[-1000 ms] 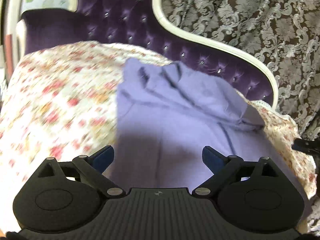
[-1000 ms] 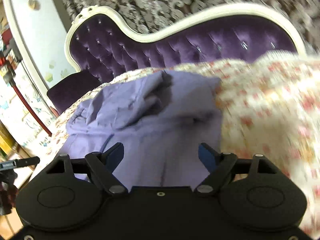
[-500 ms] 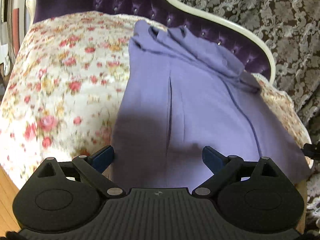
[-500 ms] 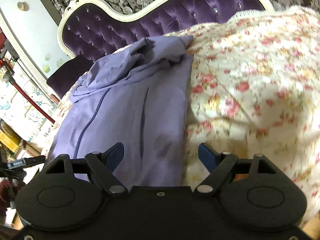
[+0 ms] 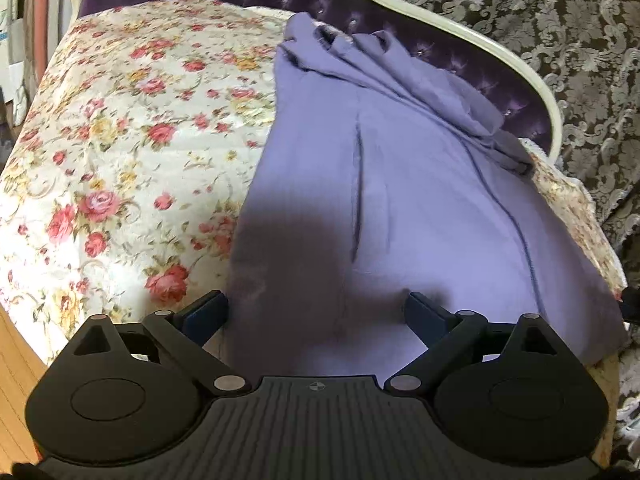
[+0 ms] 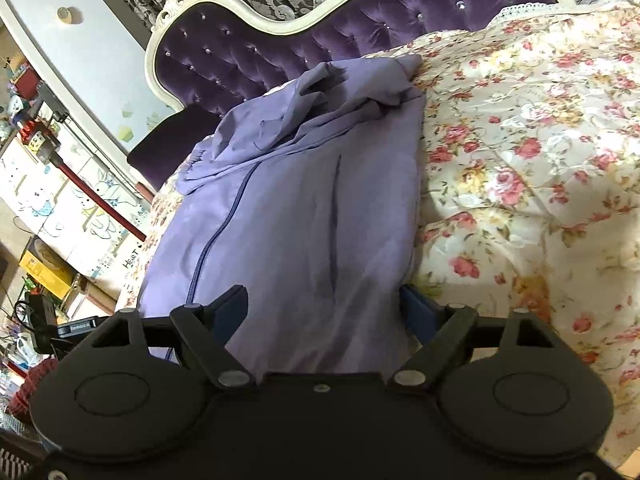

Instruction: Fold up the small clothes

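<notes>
A lavender zip-up garment (image 5: pixel 400 184) lies spread lengthwise on a floral bedspread (image 5: pixel 120 128), its bunched hood and sleeves at the far end near the headboard. It also shows in the right wrist view (image 6: pixel 304 208). My left gripper (image 5: pixel 316 316) is open and empty, hovering over the garment's near hem, and casts a shadow on it. My right gripper (image 6: pixel 322 312) is open and empty over the near hem at the garment's other bottom corner, its blue fingertips (image 6: pixel 416 308) straddling the cloth's edge.
A purple tufted headboard (image 6: pixel 280 36) with a cream frame stands behind the bed. Patterned curtains (image 5: pixel 540 20) hang behind it. Shelves, boxes and clutter (image 6: pixel 48 208) stand beside the bed. Wooden floor (image 5: pixel 16 364) shows at the bed's near corner.
Both grippers have pulled back toward the near edge of the bed, so more of the garment's length shows. The garment lies flatter and more stretched out. Both grippers stay open.
</notes>
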